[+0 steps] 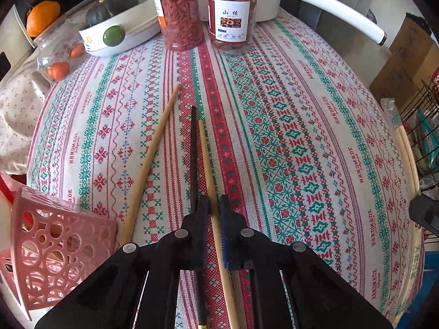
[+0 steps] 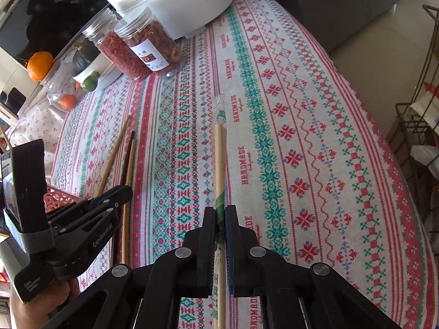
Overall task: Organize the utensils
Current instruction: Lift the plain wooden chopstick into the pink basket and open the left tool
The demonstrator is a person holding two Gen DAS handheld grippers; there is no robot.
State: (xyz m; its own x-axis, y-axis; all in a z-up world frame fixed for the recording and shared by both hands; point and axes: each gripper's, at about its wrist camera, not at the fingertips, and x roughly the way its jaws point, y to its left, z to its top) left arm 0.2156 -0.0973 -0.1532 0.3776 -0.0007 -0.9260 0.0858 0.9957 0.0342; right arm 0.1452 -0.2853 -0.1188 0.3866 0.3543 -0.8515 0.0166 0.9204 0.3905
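Your left gripper [image 1: 212,208] has its fingers [image 1: 203,211] narrowed around a pale bamboo chopstick [image 1: 210,170], which runs lengthwise through the gap and straight out ahead of the tips, along the desk's [image 1: 315,87] striped cloth. The pads look close to the wood, but a sliver of gap shows, so I cannot tell whether they actually grip it. A black chopstick [image 1: 194,148] lies just outside the left finger, nearly parallel, and another bamboo chopstick [image 1: 153,150] angles away further left. The pink perforated basket [image 1: 55,249] sits low and to the left of those fingers, near at hand.

Your right gripper [image 2: 220,213] is clamped on a wrapped pair of disposable chopsticks [image 2: 220,150], their long axis also pointing straight ahead of the fingers, lifted off the cloth or skimming it; I cannot tell which.

Judging by this, the basket lies nearer your left hand, so the right pair must cross leftward over the loose sticks.
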